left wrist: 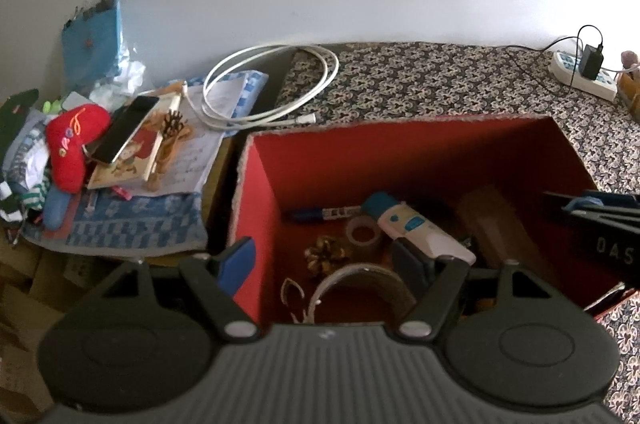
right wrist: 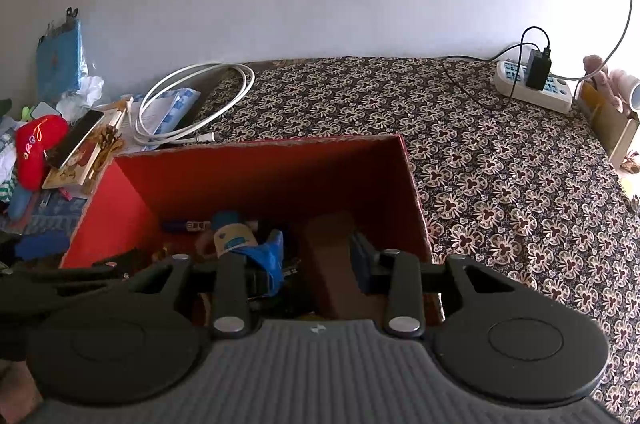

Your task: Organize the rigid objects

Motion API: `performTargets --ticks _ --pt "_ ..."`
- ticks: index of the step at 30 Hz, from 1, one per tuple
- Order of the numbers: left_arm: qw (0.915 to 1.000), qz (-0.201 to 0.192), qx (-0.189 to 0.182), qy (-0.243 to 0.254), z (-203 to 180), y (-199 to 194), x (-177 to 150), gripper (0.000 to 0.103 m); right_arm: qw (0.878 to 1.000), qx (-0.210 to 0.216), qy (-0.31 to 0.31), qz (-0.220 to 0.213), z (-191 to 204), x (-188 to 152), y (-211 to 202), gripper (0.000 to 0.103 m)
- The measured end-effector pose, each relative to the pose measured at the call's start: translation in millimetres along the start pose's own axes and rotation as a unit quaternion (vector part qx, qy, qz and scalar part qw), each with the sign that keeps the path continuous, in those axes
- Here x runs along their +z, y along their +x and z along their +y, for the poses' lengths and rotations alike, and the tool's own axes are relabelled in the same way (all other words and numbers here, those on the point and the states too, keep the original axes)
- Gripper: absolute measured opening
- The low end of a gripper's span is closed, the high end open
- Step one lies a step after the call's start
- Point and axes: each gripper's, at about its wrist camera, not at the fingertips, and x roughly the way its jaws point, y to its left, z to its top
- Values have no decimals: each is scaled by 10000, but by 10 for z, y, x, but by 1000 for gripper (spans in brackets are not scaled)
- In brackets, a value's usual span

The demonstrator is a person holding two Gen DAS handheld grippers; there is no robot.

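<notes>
Two grippers hang over the red box (left wrist: 400,159), which stands on the patterned surface (right wrist: 500,183) near the white wall. I see my left gripper (left wrist: 328,264) with its fingers spread wide and nothing between them; one blue pad is over the left wall of the box, the other one is inside. My right gripper (right wrist: 316,260) is also spread apart above the right half of the box, and a brown wooden block (right wrist: 336,256) stands between its fingers; I cannot tell whether they touch it.

Inside the box lie a white bottle with blue cap (left wrist: 412,224), a blue marker (left wrist: 320,214) against the back wall, a roll of clear tape (left wrist: 363,235) just beside the bottle, and a small pine cone (left wrist: 325,255) in front of the tape.

Left of the box is a pile: a red plush toy (left wrist: 72,147), a dark phone (left wrist: 124,129) leaning on a picture book (left wrist: 128,159), and a coiled white cable (left wrist: 272,83). A white power strip (right wrist: 532,85) with a black charger lies far right, by the wall.
</notes>
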Motion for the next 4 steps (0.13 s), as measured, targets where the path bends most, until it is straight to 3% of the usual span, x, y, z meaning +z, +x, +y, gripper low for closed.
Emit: performTargets --ticks 4 --pt "10000 -88 2 -9 11 -25 9 72 10000 3 35 -9 -18 0 -4 20"
